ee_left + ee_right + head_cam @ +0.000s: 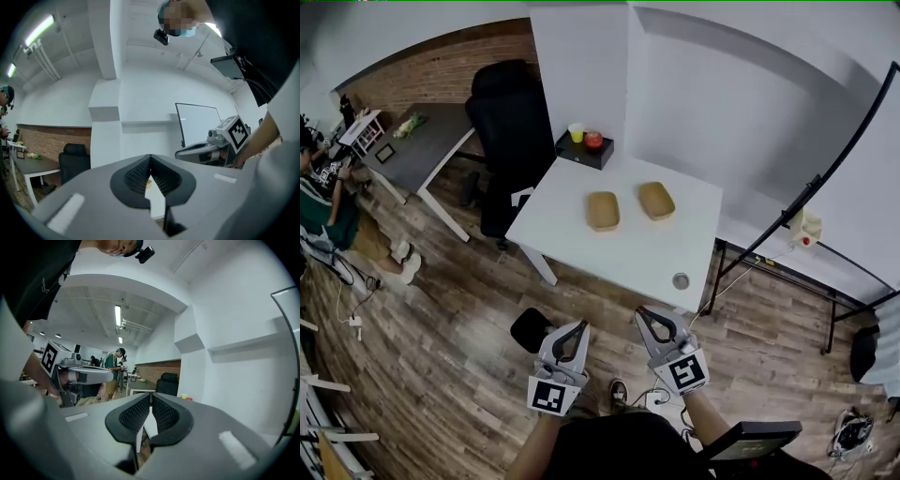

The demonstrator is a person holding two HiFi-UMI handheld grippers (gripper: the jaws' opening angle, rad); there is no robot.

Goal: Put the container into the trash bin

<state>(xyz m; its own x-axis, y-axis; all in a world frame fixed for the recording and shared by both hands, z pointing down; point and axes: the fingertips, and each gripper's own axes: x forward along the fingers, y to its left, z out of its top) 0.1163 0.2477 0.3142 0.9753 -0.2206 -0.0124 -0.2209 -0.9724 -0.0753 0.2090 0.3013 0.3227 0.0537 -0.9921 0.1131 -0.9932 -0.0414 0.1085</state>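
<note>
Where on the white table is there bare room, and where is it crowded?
Bare: the near half of the white table, between the two brown containers and the near edge, except a small round object at its right corner. Crowded: the far left corner, where a black box carries a yellow cup and red item.

Bright, even indoor light falls from ceiling tube lights [40, 30]. The white walls [722, 112] and table [628, 253] wash out slightly, and shadows on the floor [441, 319] are soft. Fisheye distortion bends every edge. Corners go black in the gripper views, where the left gripper [150, 161] and right gripper [151, 397] loom soft-focused.
</note>
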